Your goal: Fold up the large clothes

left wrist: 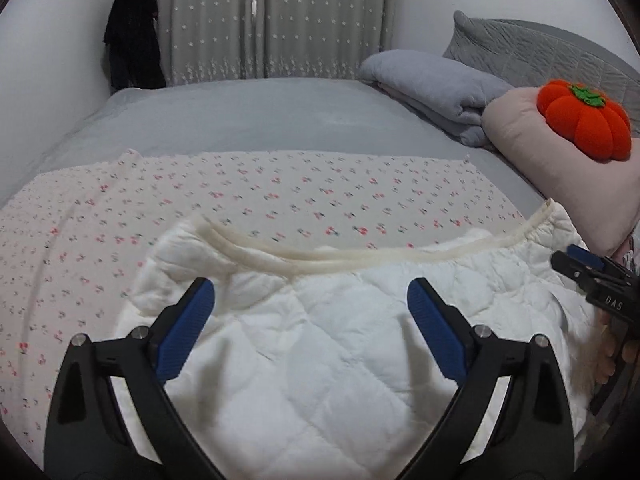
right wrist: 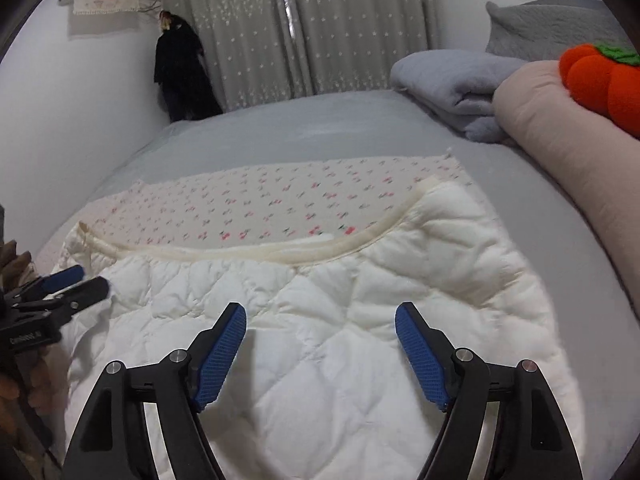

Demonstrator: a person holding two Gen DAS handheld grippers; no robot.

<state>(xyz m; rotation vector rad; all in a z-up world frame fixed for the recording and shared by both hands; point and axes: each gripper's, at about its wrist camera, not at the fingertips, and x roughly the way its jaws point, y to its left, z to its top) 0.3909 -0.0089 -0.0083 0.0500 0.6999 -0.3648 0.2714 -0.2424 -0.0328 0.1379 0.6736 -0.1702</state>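
quilted garment (left wrist: 320, 340) lies floral side down-folded on bed (left wrist: 240, 116), white lining up | your left gripper (left wrist: 310, 304) and right gripper (right wrist: 320, 330) both spread wide, grasping nothing | risk: you pinch one layer only, elastic hem (right wrist: 280, 254) slips, fold skews

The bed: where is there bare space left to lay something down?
The bare grey sheet is free between the floral garment and the curtains. It's crowded on the right: folded grey blanket, pink pillow, pumpkin cushion.
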